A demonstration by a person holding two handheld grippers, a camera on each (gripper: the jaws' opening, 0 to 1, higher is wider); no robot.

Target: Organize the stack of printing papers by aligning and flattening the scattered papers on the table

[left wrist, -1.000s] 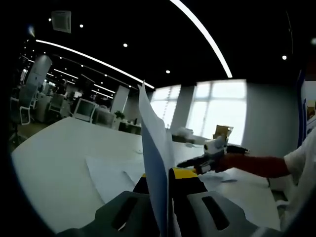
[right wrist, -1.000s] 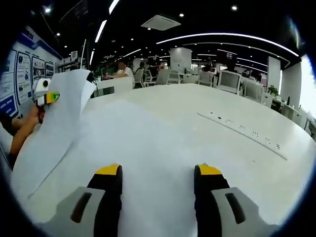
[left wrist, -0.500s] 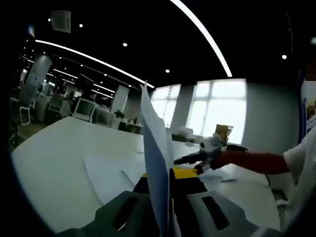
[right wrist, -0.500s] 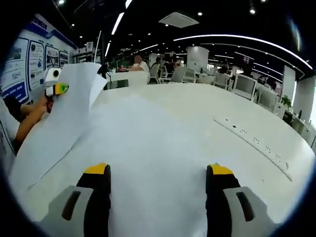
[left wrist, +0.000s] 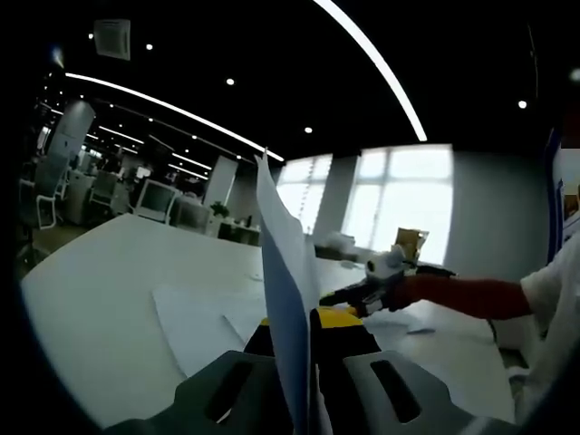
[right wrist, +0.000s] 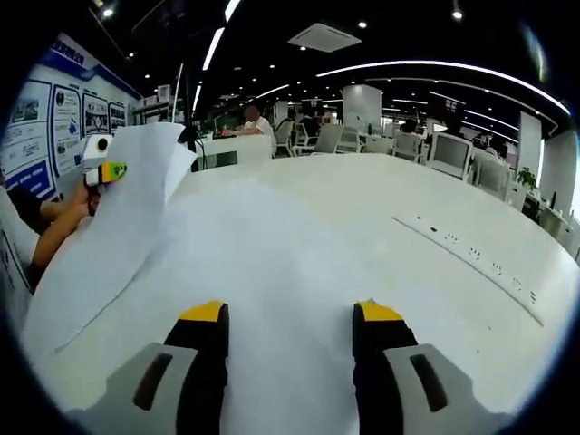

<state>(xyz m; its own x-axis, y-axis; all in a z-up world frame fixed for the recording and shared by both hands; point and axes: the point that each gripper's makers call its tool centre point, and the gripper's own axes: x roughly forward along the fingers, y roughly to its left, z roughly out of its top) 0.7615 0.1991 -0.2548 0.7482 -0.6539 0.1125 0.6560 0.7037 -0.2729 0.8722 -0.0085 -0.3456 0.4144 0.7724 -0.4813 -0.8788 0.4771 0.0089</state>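
The right hand-held gripper point(right wrist: 288, 317) is now narrowed, jaws apart over flat papers point(right wrist: 272, 245) on the counter point(right wrist: 435, 208); beside them, the sheet point(left wrist: 283, 272) (upright) stays clamped by the left hand-held gripper point(left wrist: 304, 331) and should be lowered squarely.

Dim, soft fisheye views with window glare point(left wrist: 408, 204), bright ceiling strips point(right wrist: 435, 65), bent edges.

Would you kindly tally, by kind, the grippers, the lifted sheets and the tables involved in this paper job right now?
Grippers: 2, the left gripper shut on a sheet and the right gripper open above flat paper.
Lifted sheets: 1, the raised sheet held up edge-on.
Tables: 1, the white table.
Total: 4.
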